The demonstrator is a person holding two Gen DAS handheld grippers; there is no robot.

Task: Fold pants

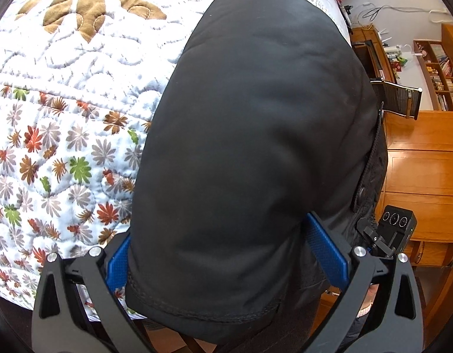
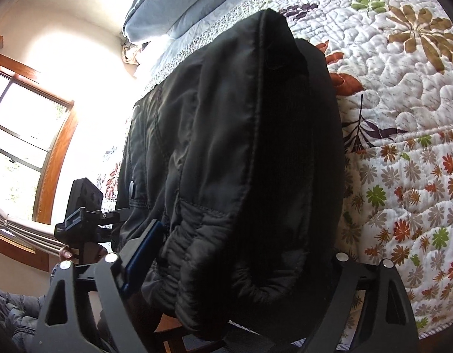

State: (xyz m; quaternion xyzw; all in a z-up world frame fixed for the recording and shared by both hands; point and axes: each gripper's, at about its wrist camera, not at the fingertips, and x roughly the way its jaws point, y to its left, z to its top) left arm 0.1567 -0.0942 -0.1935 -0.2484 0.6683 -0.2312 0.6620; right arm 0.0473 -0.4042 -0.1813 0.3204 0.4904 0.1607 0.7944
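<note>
I find the black pants (image 1: 250,147) lying folded on the quilt (image 1: 64,111) at the near edge of the bed, reaching away toward the pillows (image 2: 167,3) at the far end. My left gripper (image 1: 226,259) straddles the hemmed leg end; its blue ribbed pads (image 1: 326,250) stand on either side of the cloth, and I cannot tell whether they press on it. My right gripper (image 2: 229,267) has the gathered waistband bundle between its fingers; the left pad (image 2: 144,250) lies against the fabric, the right one is hidden behind the bulk, so a firm grip cannot be confirmed. In my judgement the garment is soft, light and limp, with a smooth, faintly shiny shell that may slide on itself. The waistband is puckered and elastic, thick where layers stack; the leg end is flat with a stitched hem. I would take hold at the hem and at the waistband, where seams give the pads purchase. A snap button (image 2: 132,186) shows on the left side. The quilt is stitched, padded and printed with flowers.
</note>
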